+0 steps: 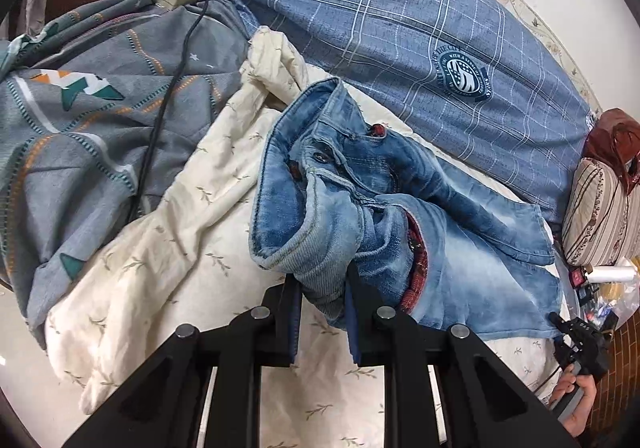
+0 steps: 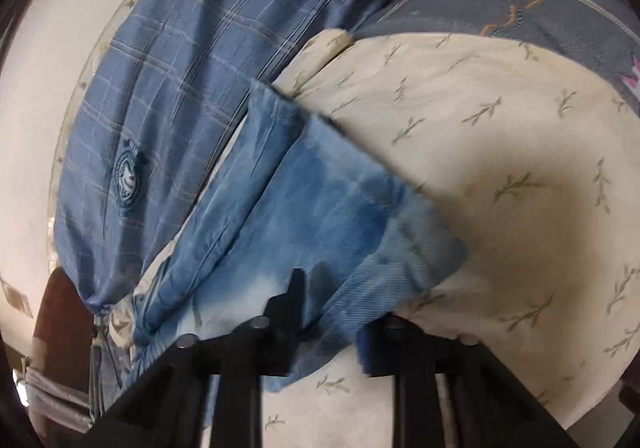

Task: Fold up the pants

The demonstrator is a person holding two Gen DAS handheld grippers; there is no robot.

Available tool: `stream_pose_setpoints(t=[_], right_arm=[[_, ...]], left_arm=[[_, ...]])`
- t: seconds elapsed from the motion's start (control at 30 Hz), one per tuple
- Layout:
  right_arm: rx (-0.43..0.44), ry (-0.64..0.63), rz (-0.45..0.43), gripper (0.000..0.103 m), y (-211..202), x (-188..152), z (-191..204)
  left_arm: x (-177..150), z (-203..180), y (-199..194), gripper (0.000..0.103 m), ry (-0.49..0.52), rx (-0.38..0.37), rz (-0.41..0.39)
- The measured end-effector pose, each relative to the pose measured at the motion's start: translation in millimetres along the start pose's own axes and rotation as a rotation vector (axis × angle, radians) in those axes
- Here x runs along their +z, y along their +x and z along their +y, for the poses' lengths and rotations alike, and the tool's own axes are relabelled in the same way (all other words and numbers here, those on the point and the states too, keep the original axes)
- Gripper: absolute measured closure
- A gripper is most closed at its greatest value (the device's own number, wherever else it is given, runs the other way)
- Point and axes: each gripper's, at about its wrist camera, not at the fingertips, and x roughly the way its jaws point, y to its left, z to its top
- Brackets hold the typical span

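The left claw (image 1: 324,288) was clamped tight on the pants (image 1: 384,184), its dark pads pinching a ribbed, folded-over bit of the waistband right at the fingertips. The jeans sprawled away from it across the cream sheet (image 1: 192,248) on the bed, waist bunched and turned out to show a fuzzy blue lining and a flash of red patterned cloth, legs running off toward the right. In the right wrist view, the right claw (image 2: 332,300) had closed on the far end of the pants, faded denim gathered between its fingers near a hem, the picture a little blurred. The denim looked washed, pale in patches, creased along the seams. Beyond lay a blue checked quilt (image 1: 400,16) with a round badge, and a grey patterned blanket (image 1: 80,108) crossed by a black cable (image 1: 168,96).
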Motion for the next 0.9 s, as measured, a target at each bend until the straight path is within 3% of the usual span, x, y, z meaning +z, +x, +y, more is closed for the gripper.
stream_pose_setpoints(t=[0.07,0.2,0.3,0.37,0.53,0.6,0.67,0.7,0.73,0.9], right_arm=[[-0.009,0.01,-0.031,0.093,-6,0,-6],[-0.037,-0.022,-0.089,0.095,-24,1,-17],[-0.062,-0.066,-0.08,0.094,-31,-4,-21],[-0.106,-0.089,-0.026,0.093,-21,-9,-28],[-0.05,-0.02,-0.001,0.084,-40,-5,-42],[-0.042,-0.023,-0.02,0.083,-53,0,-43],[-0.06,-0.043,-0.067,0.083,-72,4,-44],[-0.059,-0.048,-0.085,0.083,-79,5,-43],[-0.061,-0.055,-0.104,0.083,-87,7,-41],[-0.011,-0.155,-0.157,0.082,-120,5,-6]], left_arm=[[-1,2,-1,0.084,0.001,0.011,0.003],[-7,4,-4,0.084,0.015,0.024,0.01],[-13,4,2,0.083,0.053,0.079,0.016],[-15,7,10,0.081,0.054,0.109,0.036],[-17,17,5,0.068,0.045,0.161,0.056],[-15,17,-10,0.064,0.074,0.241,0.002],[-13,14,-25,0.054,0.099,0.263,-0.051],[-11,12,-37,0.044,0.104,0.27,-0.085],[-10,9,-44,0.036,0.105,0.271,-0.109],[-4,-16,-65,0.021,0.141,0.206,-0.168]])
